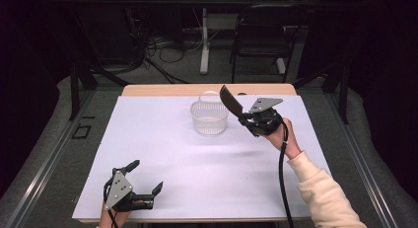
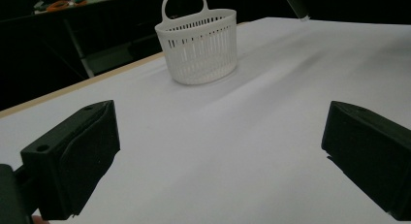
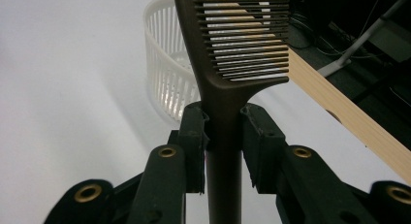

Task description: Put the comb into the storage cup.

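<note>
A dark brown comb (image 3: 228, 59) stands between the jaws of my right gripper (image 3: 224, 132), which is shut on its handle. From above, the comb (image 1: 230, 101) tilts up and left from the right gripper (image 1: 245, 119), just right of a small white slatted basket (image 1: 209, 117) with a handle. That basket (image 3: 167, 83) lies behind the comb in the right gripper view. My left gripper (image 1: 146, 177) rests open near the table's front left edge, with nothing between its jaws. The basket (image 2: 199, 45) stands far ahead of it.
A white sheet (image 1: 197, 159) covers the table, whose wooden edge (image 1: 207, 90) runs along the back. A black chair (image 1: 261, 38) and cables on the floor lie beyond the table. A cable (image 1: 283, 178) trails from the right gripper along the sleeve.
</note>
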Tool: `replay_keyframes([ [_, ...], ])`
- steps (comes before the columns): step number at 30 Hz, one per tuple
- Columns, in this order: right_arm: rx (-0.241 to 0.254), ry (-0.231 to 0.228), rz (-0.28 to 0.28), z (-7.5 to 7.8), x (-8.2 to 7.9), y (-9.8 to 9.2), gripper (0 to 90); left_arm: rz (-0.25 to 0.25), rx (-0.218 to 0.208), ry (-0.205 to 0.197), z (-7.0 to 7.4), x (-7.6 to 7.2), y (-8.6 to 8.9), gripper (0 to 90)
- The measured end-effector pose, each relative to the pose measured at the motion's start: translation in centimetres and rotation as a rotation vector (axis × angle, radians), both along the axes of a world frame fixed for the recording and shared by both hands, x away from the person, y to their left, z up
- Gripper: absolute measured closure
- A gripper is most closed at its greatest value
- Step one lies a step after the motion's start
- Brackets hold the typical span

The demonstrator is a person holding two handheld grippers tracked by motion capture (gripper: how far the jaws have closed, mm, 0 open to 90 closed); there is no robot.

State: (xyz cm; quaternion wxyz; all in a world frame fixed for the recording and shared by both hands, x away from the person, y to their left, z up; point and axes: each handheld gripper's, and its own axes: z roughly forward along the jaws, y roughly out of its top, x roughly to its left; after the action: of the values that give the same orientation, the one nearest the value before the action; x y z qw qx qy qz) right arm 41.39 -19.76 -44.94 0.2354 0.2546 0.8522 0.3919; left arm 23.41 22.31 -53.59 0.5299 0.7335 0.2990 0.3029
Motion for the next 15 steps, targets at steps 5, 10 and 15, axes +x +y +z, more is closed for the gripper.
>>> replay_keyframes([
  [5,0.003,-0.003,-0.002,0.15,0.29,0.28,71.7,0.000,0.006,0.001,0.01,0.08,-0.09,0.1],
  [10,0.024,-0.009,-0.020,0.39,0.62,0.43,71.7,0.003,0.001,-0.004,0.01,0.05,-0.03,0.1],
  [15,0.026,-0.014,-0.018,0.62,0.81,0.83,71.7,0.003,0.003,-0.004,0.01,0.06,-0.04,0.1],
])
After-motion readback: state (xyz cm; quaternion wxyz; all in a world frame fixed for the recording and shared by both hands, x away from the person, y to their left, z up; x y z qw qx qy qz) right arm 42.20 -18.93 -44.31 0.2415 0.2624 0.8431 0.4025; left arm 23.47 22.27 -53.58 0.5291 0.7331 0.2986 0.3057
